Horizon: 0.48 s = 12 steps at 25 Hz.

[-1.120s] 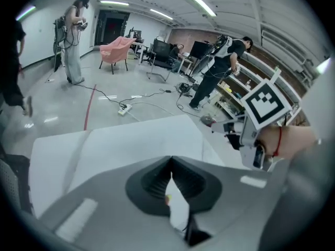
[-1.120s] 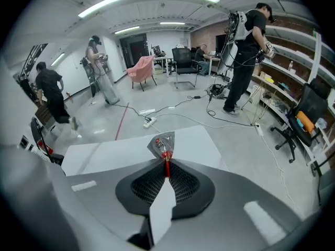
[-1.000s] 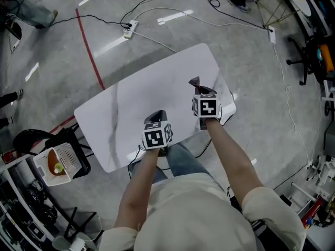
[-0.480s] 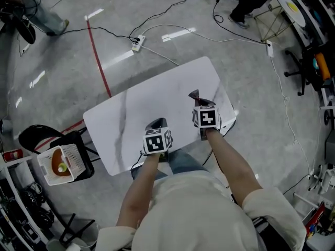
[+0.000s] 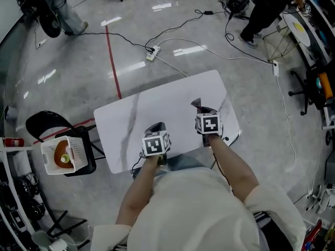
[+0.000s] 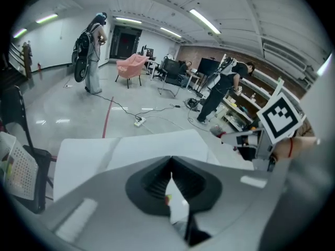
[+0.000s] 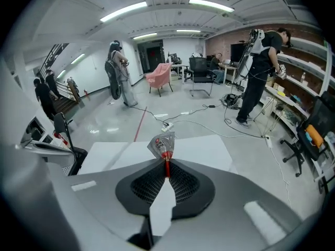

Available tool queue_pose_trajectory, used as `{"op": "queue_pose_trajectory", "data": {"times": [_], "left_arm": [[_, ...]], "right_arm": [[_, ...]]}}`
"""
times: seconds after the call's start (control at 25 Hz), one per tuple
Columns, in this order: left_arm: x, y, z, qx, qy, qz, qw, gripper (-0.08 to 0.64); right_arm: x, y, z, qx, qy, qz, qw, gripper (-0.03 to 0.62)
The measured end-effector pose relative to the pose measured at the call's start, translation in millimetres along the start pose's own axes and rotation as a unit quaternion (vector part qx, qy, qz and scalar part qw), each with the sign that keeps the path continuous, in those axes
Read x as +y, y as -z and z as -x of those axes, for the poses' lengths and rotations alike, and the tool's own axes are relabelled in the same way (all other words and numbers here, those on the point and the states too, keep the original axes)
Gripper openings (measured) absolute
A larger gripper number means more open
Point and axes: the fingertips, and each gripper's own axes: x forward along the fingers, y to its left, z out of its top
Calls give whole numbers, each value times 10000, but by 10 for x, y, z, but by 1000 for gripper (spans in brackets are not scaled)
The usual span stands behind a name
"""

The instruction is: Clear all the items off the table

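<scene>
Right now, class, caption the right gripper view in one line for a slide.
Right hand-held gripper pinching a small clear packet above a white table.

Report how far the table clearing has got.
Nearly done, it seems: the white table shows a bare top, and the basket beside it already holds items. In hand: the right gripper is shut on a small clear packet, held over the table. The left gripper is shut, with nothing seen in it. Left: dropping that packet off.
</scene>
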Motion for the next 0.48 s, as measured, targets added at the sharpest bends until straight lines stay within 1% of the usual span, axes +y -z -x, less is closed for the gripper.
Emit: {"op": "queue_pose_trajectory", "data": {"times": [0.28, 0.48], "left_arm": [[254, 61, 245, -280, -256, 253, 9990, 9], [422, 161, 378, -402, -403, 486, 9972, 9]], "right_arm": [[353, -57, 148, -121, -300, 198, 9993, 23], [627, -42, 197, -164, -526, 438, 9975, 23]]}}
